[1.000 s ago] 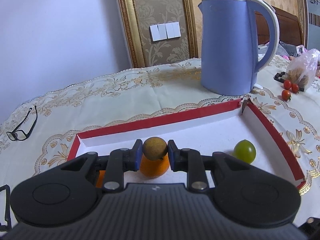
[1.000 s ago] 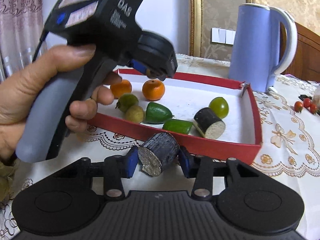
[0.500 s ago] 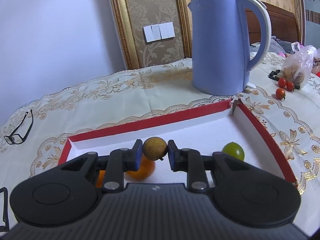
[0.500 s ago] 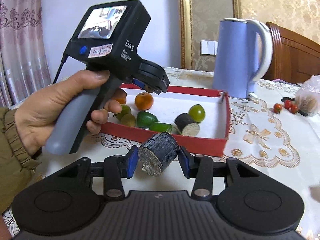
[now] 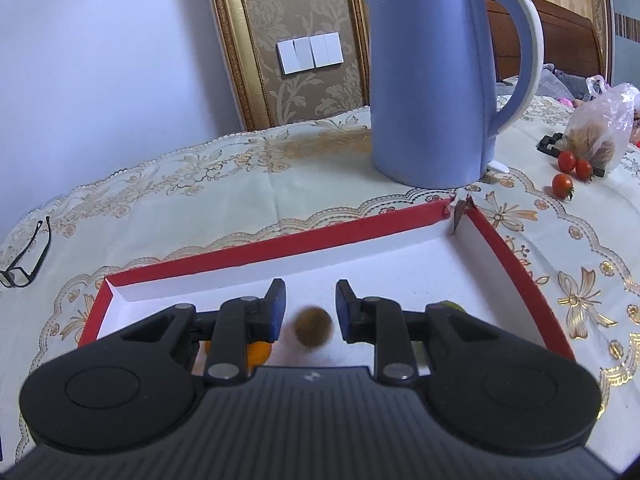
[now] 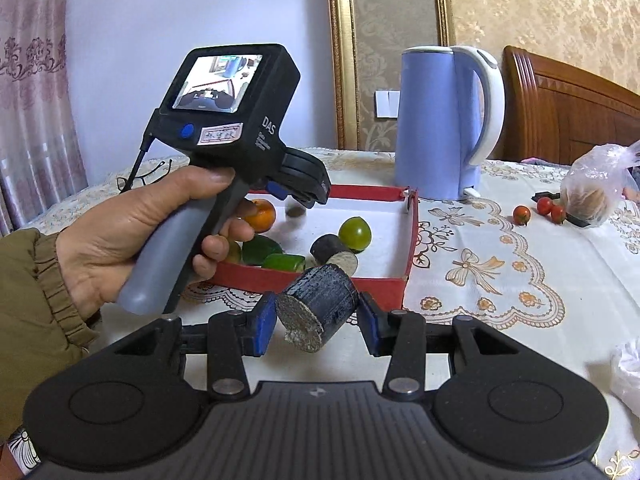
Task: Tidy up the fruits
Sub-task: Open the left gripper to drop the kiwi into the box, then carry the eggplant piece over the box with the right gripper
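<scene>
My left gripper [image 5: 310, 307] is open above the red tray [image 5: 280, 248]. A small brown round fruit [image 5: 313, 327], blurred, drops free between the fingers; it also shows in the right wrist view [image 6: 296, 211] below the left gripper [image 6: 304, 196]. An orange [image 5: 258, 354] lies under the left finger. My right gripper [image 6: 318, 320] is shut on a black cut cylinder piece [image 6: 320, 306], held in front of the tray [image 6: 312, 280]. In the tray lie an orange [image 6: 262, 215], a green round fruit [image 6: 354, 233], green pieces [image 6: 260, 249] and another black piece [image 6: 334, 251].
A blue kettle [image 5: 436, 76] stands behind the tray. Cherry tomatoes [image 5: 563, 186] and a plastic bag [image 5: 600, 132] lie at the right. Glasses [image 5: 24, 256] lie at the left on the embroidered tablecloth [image 5: 224, 200].
My left gripper has opened and let go of the brown fruit, which falls toward the tray. My right gripper has pulled back from the tray, still holding the black piece.
</scene>
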`<state>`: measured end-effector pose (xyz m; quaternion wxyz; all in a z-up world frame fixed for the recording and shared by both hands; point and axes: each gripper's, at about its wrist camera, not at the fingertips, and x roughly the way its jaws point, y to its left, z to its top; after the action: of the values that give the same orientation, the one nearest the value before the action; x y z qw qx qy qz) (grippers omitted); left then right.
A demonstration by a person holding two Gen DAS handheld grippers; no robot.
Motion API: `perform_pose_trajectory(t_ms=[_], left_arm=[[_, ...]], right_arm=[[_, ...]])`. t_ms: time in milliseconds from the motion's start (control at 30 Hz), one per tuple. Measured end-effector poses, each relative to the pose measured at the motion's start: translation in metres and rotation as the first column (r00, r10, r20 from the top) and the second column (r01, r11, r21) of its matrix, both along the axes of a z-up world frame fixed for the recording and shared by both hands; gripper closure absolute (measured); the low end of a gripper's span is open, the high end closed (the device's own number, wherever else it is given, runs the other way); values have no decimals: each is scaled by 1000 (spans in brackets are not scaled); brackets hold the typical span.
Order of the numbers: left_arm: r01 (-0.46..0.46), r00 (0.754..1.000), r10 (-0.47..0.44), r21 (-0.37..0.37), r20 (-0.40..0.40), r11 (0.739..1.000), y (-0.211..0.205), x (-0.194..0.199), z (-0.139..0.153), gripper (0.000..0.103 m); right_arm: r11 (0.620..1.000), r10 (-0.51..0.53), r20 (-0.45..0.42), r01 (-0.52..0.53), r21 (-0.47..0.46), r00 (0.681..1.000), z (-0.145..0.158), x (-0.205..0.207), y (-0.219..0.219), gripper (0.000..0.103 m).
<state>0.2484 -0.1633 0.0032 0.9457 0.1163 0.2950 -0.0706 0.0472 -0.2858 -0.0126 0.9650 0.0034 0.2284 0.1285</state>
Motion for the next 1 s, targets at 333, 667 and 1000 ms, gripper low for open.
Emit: perform_pose_trajectory(t_ms=[333,667,1000], left_arm=[[9,1000,-9,-13,-6,1000,0,-4,1,74],[-14,998,14,-1,62,1000,12,-28,14,34],[-50,991,55,-44,124,998,41,-59,31,5]], right_arm=[[1000,-16,3,16,14,1000,1,0,-7,60],[1000,0,4,0,10,1000,1,2,0,60],[1000,-2,34,1,11,999,13,11,4,60]])
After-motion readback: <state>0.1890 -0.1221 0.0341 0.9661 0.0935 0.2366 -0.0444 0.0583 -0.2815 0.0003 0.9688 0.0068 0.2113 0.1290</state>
